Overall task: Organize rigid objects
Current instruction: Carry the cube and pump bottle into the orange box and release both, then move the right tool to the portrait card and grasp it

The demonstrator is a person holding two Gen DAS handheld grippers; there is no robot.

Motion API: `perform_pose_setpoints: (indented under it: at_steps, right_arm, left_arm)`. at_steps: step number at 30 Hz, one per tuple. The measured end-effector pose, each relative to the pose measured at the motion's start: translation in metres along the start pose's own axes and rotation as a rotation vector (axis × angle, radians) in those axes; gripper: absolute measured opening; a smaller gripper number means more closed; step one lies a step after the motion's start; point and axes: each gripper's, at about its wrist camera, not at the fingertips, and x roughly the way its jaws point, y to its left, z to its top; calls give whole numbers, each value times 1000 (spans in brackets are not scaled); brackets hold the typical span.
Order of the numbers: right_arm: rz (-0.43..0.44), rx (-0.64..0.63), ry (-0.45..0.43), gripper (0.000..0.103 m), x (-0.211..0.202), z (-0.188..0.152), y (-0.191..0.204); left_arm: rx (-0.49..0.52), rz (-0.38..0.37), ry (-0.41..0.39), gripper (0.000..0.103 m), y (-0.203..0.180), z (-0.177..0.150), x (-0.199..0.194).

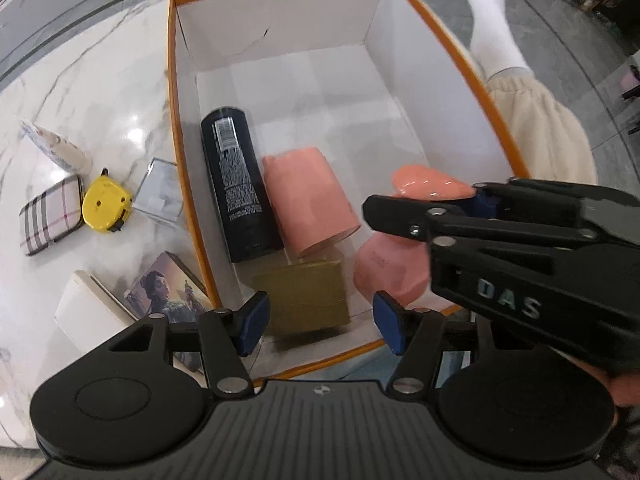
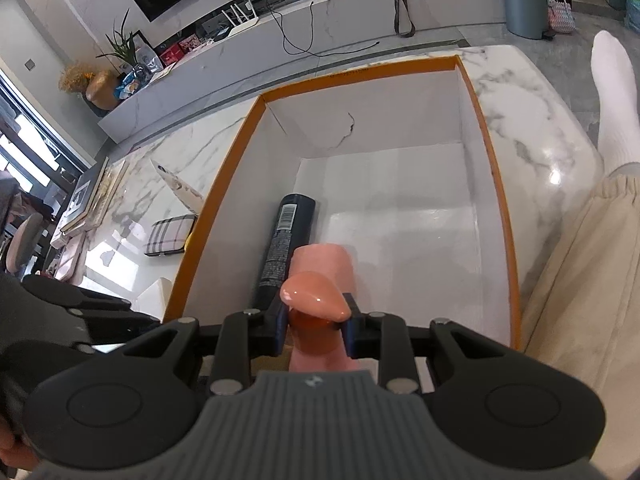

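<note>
An orange-rimmed white box [image 1: 173, 120] [image 2: 224, 216] holds a black can [image 1: 236, 184] [image 2: 286, 240], a pink cylinder [image 1: 308, 208] [image 2: 326, 258] and an olive block [image 1: 304, 296]. My right gripper [image 2: 316, 320] [image 1: 460, 196] is shut on a pink dumbbell [image 2: 314, 294] [image 1: 424, 182] over the box's near right part; its lower head [image 1: 384, 276] is inside the box. My left gripper [image 1: 318, 320] is open and empty above the box's near edge, over the olive block.
On the marble table [image 1: 100, 80] left of the box lie a yellow tape measure [image 1: 105, 208], a plaid case [image 1: 50, 216] [image 2: 168, 236], a clear case [image 1: 158, 192], a white tube [image 1: 56, 146], a picture book [image 1: 168, 284] and a white box [image 1: 88, 312]. A person's leg [image 1: 532, 120] is at right.
</note>
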Motion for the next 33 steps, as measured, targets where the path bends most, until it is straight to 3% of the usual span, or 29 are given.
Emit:
perform_pose_setpoints:
  at_steps: [7, 13, 17, 22, 28, 33]
  right_arm:
    - [-40, -6, 1, 26, 3, 0, 4]
    - [-54, -23, -9, 26, 8, -3, 15]
    - [-93, -104, -32, 26, 7, -10, 28]
    - [-139, -146, -17, 27, 4, -14, 34]
    - [-182, -131, 95, 25, 10, -23, 33]
    - [-202, -126, 90, 26, 9, -25, 37]
  left_arm:
    - [64, -45, -115, 70, 14, -12, -43]
    - [0, -22, -189, 70, 38, -16, -61]
    - [-44, -5, -253, 68, 54, -25, -70]
    - [-59, 3, -261, 67, 72, -33, -74]
    - [-81, 5, -252, 68, 89, -46, -71]
    - [-101, 18, -232, 67, 105, -62, -68]
